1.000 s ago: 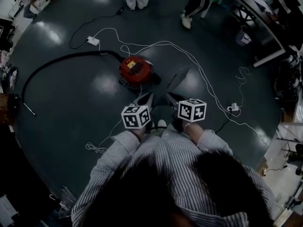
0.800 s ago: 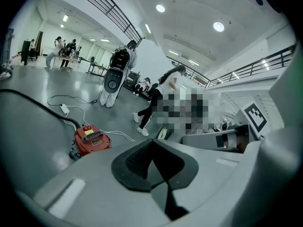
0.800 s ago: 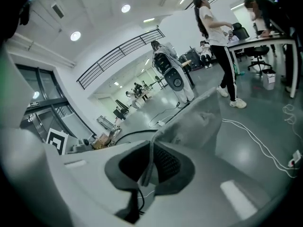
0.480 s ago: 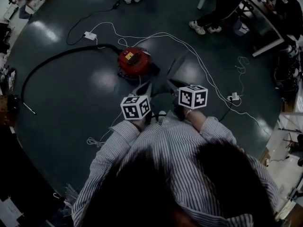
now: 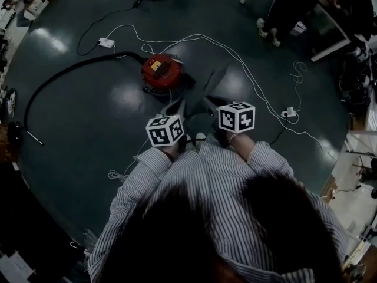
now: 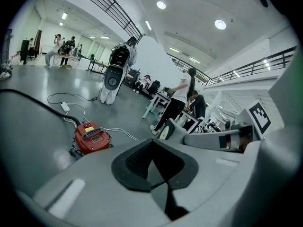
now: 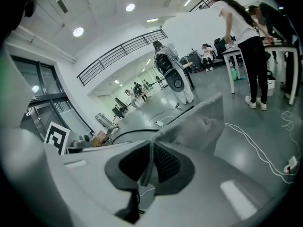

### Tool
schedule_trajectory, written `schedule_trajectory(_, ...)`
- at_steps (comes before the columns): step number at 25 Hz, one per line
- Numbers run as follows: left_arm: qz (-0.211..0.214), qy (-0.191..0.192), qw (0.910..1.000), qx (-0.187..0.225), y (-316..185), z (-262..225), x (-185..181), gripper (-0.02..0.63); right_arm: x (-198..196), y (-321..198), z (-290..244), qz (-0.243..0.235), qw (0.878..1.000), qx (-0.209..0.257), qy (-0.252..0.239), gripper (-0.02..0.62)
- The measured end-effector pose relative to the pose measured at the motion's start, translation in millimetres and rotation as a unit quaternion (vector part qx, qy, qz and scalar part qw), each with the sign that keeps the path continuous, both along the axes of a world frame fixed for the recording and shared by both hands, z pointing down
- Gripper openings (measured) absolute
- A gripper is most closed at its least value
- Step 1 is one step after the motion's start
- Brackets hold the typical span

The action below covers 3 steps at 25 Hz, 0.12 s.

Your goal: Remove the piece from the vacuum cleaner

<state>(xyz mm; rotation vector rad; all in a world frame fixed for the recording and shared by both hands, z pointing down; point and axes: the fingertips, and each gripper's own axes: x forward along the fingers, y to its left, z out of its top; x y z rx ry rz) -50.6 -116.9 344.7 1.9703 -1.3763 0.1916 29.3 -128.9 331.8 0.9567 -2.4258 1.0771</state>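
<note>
The red vacuum cleaner [image 5: 160,72] stands on the dark floor ahead of me, and its black hose [image 5: 56,78] curves away to the left. It also shows small in the left gripper view [image 6: 91,137]. My right gripper [image 5: 209,103] is shut on a flat grey piece [image 5: 217,82] that sticks up and forward from the jaws. In the right gripper view that piece [image 7: 199,122] is pinched edge-on between the black pads [image 7: 166,163]. My left gripper [image 5: 177,107] hangs beside it, shut, its pads [image 6: 137,157] meeting with nothing between them. Both grippers are short of the vacuum, apart from it.
White cables [image 5: 247,75] loop over the floor past the vacuum, with a power strip [image 5: 106,42] at the back left and a plug block [image 5: 288,112] at the right. A person [image 5: 283,7] stands by a table [image 5: 333,40] at the back right.
The whole scene has slid upward in the head view. The person at the back has walked to the right. Both grippers keep the same distance from the vacuum, the grey piece still held.
</note>
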Motion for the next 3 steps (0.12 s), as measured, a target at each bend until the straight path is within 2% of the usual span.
schedule_trajectory(3, -0.008, 0.005, 0.9999, -0.003, 3.3, 0.6, -3.8, 0.006, -2.8, 4.7, 1.0, -0.009, 1.000, 0.004, 0.010, 0.025)
